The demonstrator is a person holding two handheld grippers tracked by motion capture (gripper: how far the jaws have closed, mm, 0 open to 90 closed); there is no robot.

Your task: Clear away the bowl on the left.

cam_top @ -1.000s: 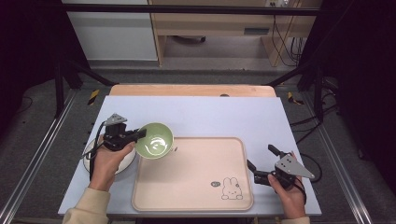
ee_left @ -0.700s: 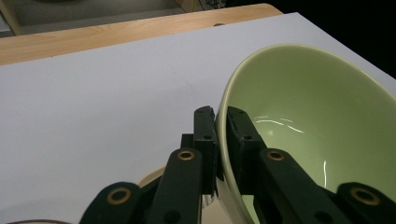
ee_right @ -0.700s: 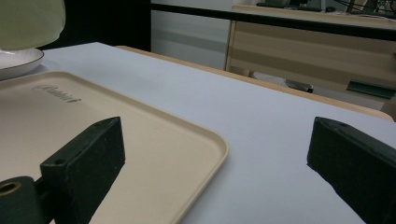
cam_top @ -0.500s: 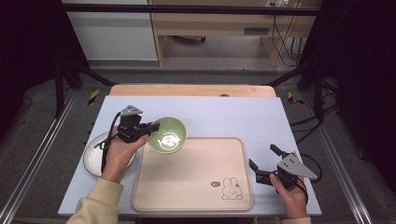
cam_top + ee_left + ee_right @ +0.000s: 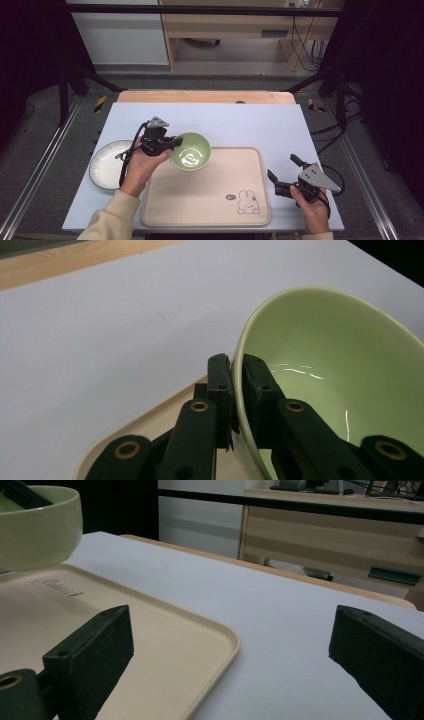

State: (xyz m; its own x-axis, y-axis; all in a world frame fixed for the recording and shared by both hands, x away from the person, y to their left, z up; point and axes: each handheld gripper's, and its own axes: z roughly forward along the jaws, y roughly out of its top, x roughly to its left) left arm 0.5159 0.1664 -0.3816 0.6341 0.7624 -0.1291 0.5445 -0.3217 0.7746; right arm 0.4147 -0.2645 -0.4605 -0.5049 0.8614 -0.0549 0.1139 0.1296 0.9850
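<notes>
On the wooden table a pale blue mat is covering most of the top, and a beige tray with a little rabbit print is sitting on the near half of it. Left of the tray, a white plate is lying flat on the mat, partly under the person's left forearm.

Next down in size, the green bowl is hanging over the tray's far left corner, tipped a bit so you can see into it. In the right gripper view it's looking clearly off the tray surface, so it's being carried, not resting.

The left hand is reaching forward from the bottom edge, sleeve trailing, with the left gripper pointing to the right. Its jaws are pinching the bowl's rim tight, one pad inside and one outside, super clear in the left gripper view.

The right hand is parking just off the tray's right edge, near the front of the mat. The right gripper is aiming back toward the tray, jaws spread wide with nothing between them, just mat and tray corner showing in the gap.
</notes>
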